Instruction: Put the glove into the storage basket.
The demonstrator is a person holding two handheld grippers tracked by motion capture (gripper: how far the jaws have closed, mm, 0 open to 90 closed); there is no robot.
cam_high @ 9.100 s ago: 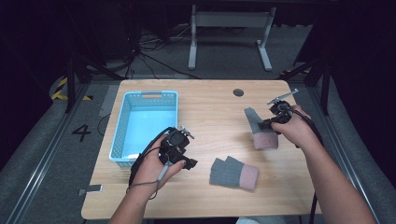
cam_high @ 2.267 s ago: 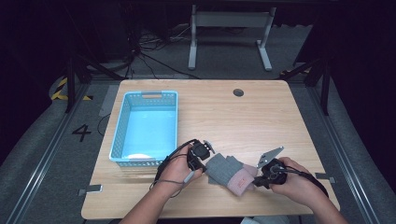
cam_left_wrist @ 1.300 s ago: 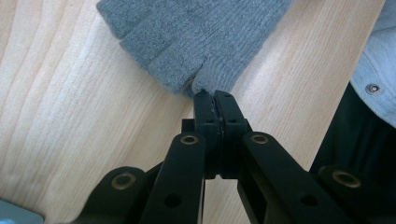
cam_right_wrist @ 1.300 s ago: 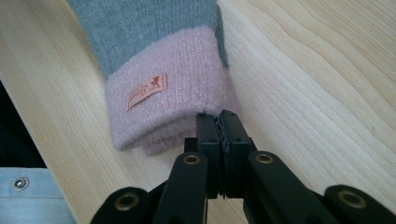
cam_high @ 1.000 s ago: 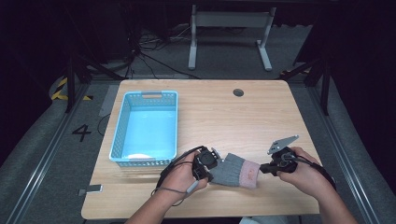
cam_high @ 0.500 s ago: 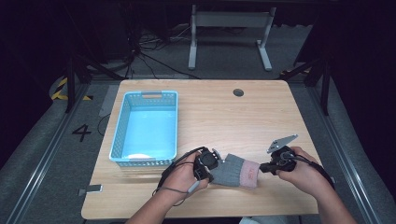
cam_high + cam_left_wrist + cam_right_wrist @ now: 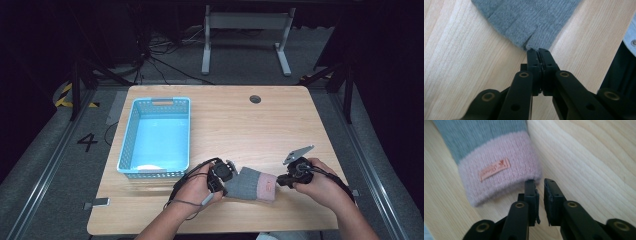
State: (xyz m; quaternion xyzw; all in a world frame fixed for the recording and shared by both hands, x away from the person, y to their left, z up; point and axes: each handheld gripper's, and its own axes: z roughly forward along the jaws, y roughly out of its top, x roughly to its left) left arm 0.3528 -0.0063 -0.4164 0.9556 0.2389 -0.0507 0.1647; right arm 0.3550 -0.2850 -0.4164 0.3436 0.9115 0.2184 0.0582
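High view shows a grey knit glove (image 7: 250, 183) with a pink cuff (image 7: 268, 187) lying flat near the front edge of the counter (image 7: 240, 120), stretched between the two hands. In the left gripper view the left gripper (image 7: 539, 52) has its jaws almost pressed together, pinching the grey fingertip end of the knit, which bunches into the tips. In the right gripper view the right gripper (image 7: 539, 182) has just been opening: a narrow gap stands between its jaws, nothing lies in it, and one tip sits just at the cuff's edge, near the small orange label (image 7: 494, 169).

The step looks like laying the glove out flat and letting go. To do it well, the right side should draw straight back along the wood without snagging the fuzzy cuff, and the left should spread fully before lifting, so the pinched knit drops rather than tents up.

Well apart, at the left of the counter, sits a blue basket (image 7: 131, 142).
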